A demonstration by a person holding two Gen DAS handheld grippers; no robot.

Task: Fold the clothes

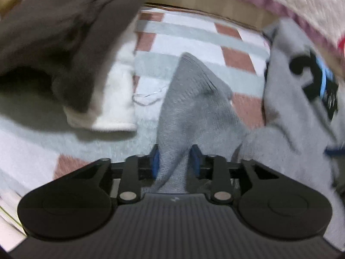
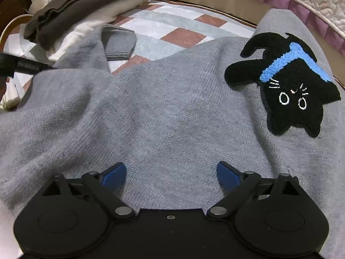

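Checkered blanket (image 2: 183,36) | left gripper (image 1: 175,161) pinching grey sweater (image 1: 189,108) sleeve | right gripper (image 2: 171,172) spread

The checked blanket (image 2: 172,21) lay bare only in a far strip between the stacked clothes and the sweater, and a gripper could pass there. At far left the folded pile (image 2: 86,2), dark garment over white, stood tall and blocked that side. The grey sweater (image 2: 161,108) covered the whole near and right ground, its raised cat patch (image 2: 295,90) at right. A wooden rim (image 2: 215,8) and a quilted edge (image 2: 312,6) closed off the far side.
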